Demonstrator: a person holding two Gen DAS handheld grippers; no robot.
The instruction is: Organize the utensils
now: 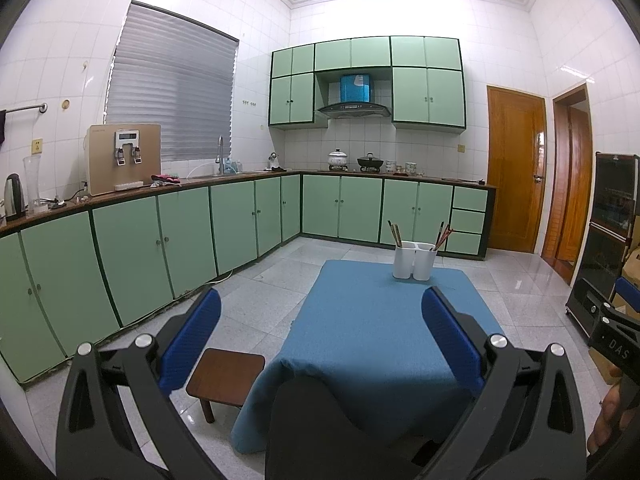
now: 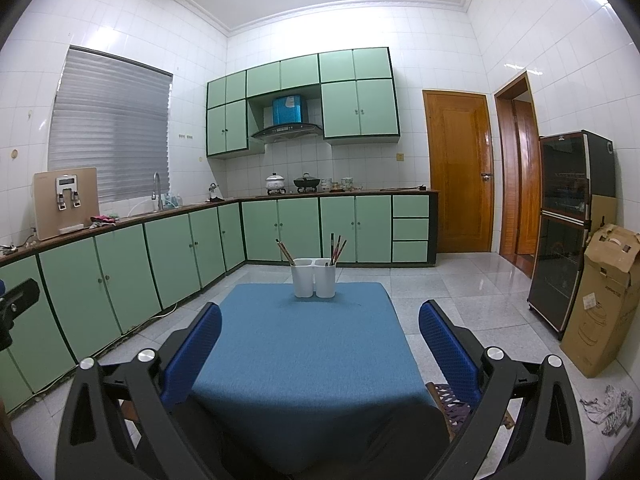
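So the chopsticks are all standing in the white two-cup holder (image 2: 314, 278) at the far end of the blue-covered worktop (image 2: 304, 344). One bunch (image 2: 285, 252) sits in the left cup and leans up and to the left, the other bunch (image 2: 337, 249) sits in the right cup and leans up and slightly right. Long axis on both is close to upright, tips or butts up I honestly can't tell at this size. Nothing is lying loose on the cloth that I can see.

Both grippers are held back at the near end, well apart from the holder. The left hand-held gripper (image 1: 320, 344) has its blue pads spread wide with nothing between them, and from its view the holder (image 1: 414, 260) is ahead and off to the right. The right hand-held gripper (image 2: 320, 344) is also spread wide and empty, and the holder sits almost dead ahead of it, so I'd call the right one better lined up.

This could be sticks sorted into two cups already, or a mixed lot waiting to be re-sorted. Either way, any grab means going straight forward and pinching across a near-vertical stick.
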